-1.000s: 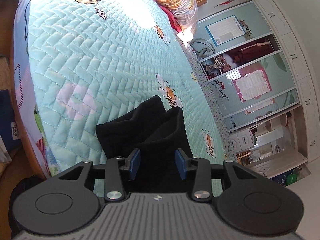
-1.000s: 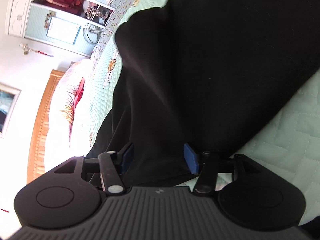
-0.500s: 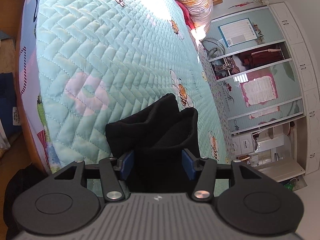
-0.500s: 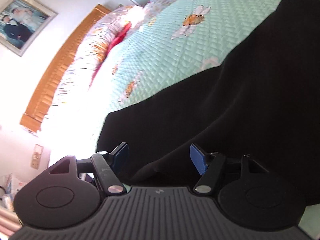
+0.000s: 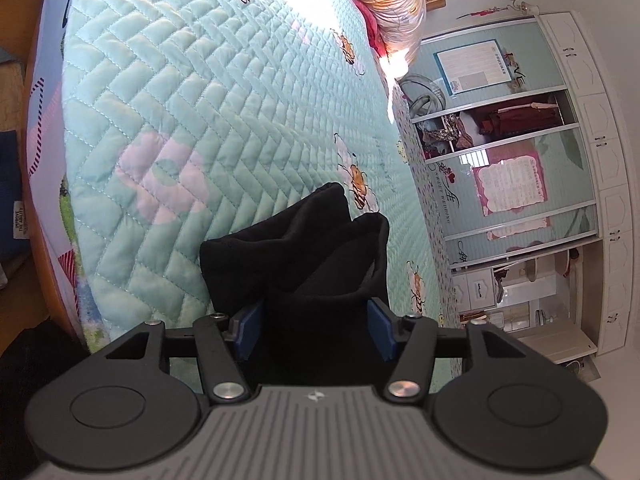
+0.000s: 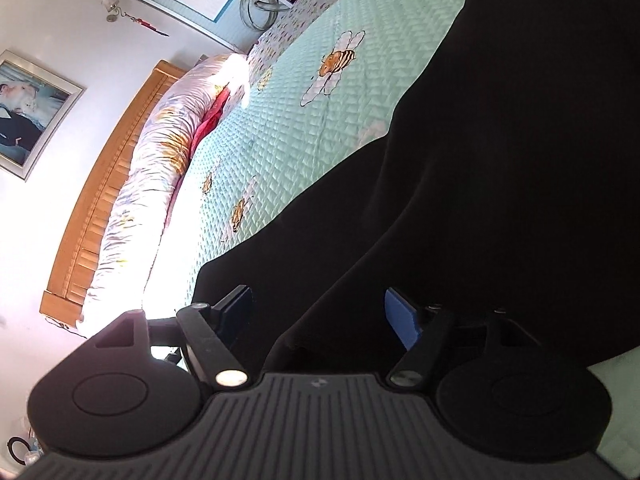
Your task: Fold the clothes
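The left tool [image 5: 316, 332] has its jaws about half spread and opening. A bunched fold of the black garment [image 5: 296, 256] sits between the two blue pads [image 5: 245, 332] and fills most of the gap; the cloth lies against both inner faces, but whether the pads press on it cannot be told. Past the tips the garment rises in two soft humps and lies on the quilted mint bedspread [image 5: 192, 112], near a printed bee [image 5: 358, 188]. Beyond the bed's far edge stands a wardrobe [image 5: 520, 152] with sliding doors.

The right tool [image 6: 320, 320] is spread wider, and its jaws are opening too. The black garment [image 6: 460, 180] lies under and ahead of it, draped over the bedspread [image 6: 288, 120], with a rumpled edge running between the pads. The blue pad [image 6: 402, 320] on the right stands clear of the cloth, and so does the left one. A rolled floral duvet [image 6: 148, 184] lies along the wooden headboard [image 6: 96, 196].
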